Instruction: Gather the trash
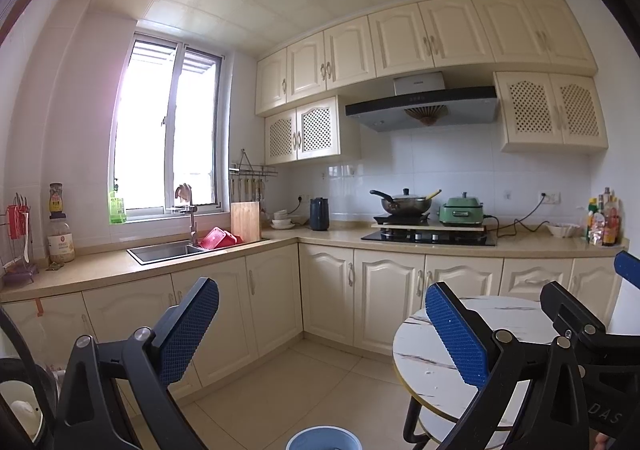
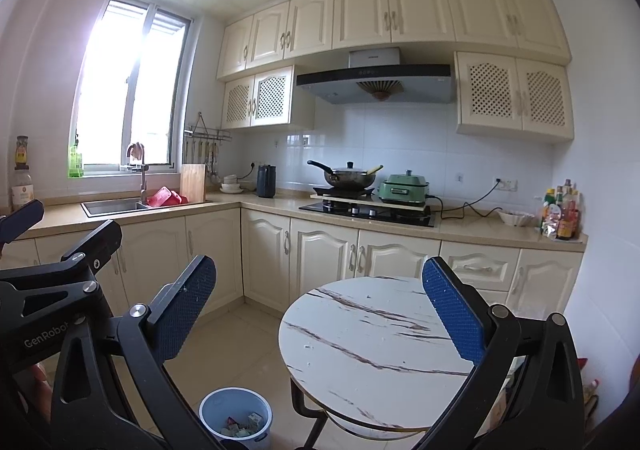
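Note:
A light blue trash bin stands on the floor left of the round marble-top table; it holds several scraps of trash. Its rim also shows at the bottom of the left wrist view. My left gripper is open and empty, held above the floor. My right gripper is open and empty, its right finger over the table top. The table shows bare in both views. The right gripper's body shows at the right of the left wrist view, and the left gripper's at the left of the right wrist view.
An L-shaped kitchen counter runs along the back with a sink, a stove with a wok, a green cooker and bottles at the right end. Tiled floor lies between the cabinets and the table.

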The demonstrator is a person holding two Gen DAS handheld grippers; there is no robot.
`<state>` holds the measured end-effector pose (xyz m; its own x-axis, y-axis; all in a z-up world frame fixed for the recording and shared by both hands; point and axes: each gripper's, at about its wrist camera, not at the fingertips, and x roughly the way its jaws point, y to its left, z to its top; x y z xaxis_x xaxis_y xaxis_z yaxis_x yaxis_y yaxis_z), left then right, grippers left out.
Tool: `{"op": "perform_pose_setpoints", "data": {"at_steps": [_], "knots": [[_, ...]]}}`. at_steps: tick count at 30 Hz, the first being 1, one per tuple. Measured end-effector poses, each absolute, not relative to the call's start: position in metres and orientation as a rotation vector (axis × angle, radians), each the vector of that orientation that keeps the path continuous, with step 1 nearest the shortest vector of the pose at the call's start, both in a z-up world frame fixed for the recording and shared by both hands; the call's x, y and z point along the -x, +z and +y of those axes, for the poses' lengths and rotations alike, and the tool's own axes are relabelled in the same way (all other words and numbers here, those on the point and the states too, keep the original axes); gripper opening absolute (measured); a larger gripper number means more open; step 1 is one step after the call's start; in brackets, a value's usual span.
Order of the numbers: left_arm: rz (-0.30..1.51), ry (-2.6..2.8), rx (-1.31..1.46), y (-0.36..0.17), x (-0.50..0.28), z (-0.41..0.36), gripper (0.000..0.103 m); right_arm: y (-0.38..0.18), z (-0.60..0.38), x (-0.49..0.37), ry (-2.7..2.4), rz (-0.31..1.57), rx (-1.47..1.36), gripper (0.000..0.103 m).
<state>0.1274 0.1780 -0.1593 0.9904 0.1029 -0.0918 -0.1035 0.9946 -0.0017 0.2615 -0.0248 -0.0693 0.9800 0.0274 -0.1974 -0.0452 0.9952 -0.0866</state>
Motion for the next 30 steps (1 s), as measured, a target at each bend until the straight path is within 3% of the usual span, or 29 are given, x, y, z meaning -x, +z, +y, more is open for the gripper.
{"op": "perform_pose_setpoints", "data": {"at_steps": [30], "knots": [[0.099,0.090,-0.003,-0.148,-0.146,0.206,0.102,-0.075,-0.028,-0.260,0.039,0.211,0.091,0.103]]}}
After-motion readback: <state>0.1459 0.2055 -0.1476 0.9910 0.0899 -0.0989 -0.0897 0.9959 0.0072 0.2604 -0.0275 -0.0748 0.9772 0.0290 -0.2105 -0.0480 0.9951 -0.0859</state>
